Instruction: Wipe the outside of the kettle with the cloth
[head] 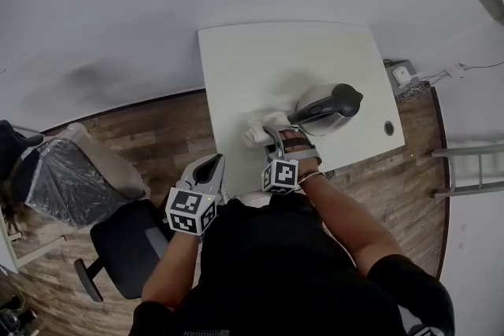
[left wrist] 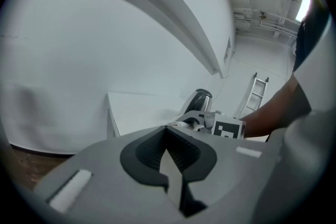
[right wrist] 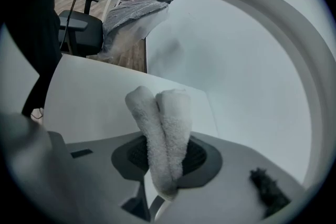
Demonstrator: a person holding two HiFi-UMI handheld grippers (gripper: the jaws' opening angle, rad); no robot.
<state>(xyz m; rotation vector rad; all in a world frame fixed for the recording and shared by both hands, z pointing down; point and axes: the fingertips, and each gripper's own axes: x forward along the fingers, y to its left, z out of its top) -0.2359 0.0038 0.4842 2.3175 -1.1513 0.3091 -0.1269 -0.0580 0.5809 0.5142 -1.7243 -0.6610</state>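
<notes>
A steel kettle with a black handle stands on the white table, toward its near right part. In the left gripper view the kettle shows far ahead. My right gripper is shut on a folded white cloth, just left of the kettle; I cannot tell if cloth and kettle touch. In the right gripper view the cloth sticks up out of the right gripper as two rolled folds. My left gripper hangs off the table's near left corner; the left gripper is shut and holds nothing.
A black office chair and a plastic-wrapped seat stand on the wood floor at the left. A ladder and a wall box with cables are on the right. The table has a cable hole near the kettle.
</notes>
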